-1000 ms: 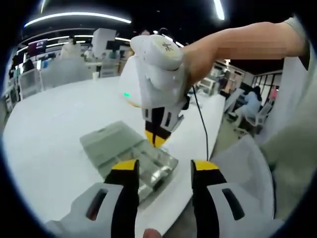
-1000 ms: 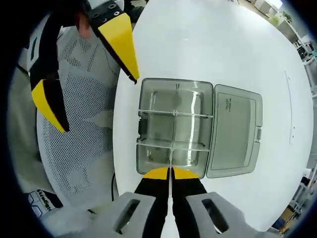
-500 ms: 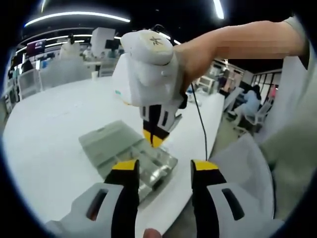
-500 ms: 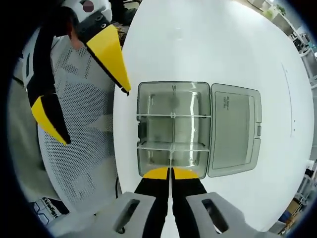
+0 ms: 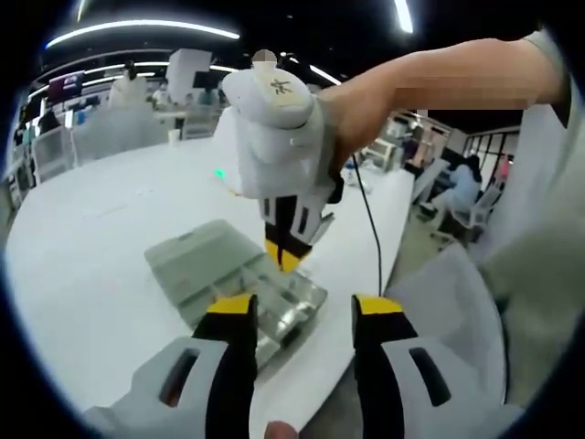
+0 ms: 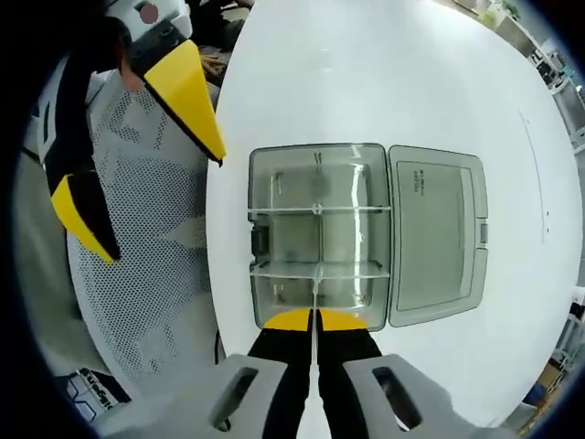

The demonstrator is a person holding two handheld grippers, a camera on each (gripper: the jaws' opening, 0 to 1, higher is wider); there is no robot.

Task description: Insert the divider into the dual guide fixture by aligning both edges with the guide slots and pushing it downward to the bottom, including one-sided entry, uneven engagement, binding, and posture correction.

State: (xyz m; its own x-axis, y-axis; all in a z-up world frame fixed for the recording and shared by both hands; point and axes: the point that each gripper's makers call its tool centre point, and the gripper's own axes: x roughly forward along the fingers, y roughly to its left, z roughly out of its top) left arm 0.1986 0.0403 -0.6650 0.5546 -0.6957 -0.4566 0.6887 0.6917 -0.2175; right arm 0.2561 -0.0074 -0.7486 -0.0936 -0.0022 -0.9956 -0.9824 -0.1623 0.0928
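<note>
Clear plastic divider [image 6: 314,294], pinched in my closed right gripper [image 6: 314,320] over the compartment box [image 6: 319,236], may bind if tilted; left gripper [image 5: 298,315] open.

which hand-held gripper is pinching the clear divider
The right hand-held gripper, shut on the thin divider above the clear box; the left hand-held gripper is open beside it.

At frame centre of the right gripper view, the fixture box [image 6: 320,238] is clear smoky grey with a grey lid [image 6: 437,236], on a plain white bench [image 6: 384,82]. The right tool [image 6: 313,322] and left tool [image 5: 302,315] are black and white with yellow tips. A white mesh-patterned chair [image 6: 146,247] fills the left.
</note>
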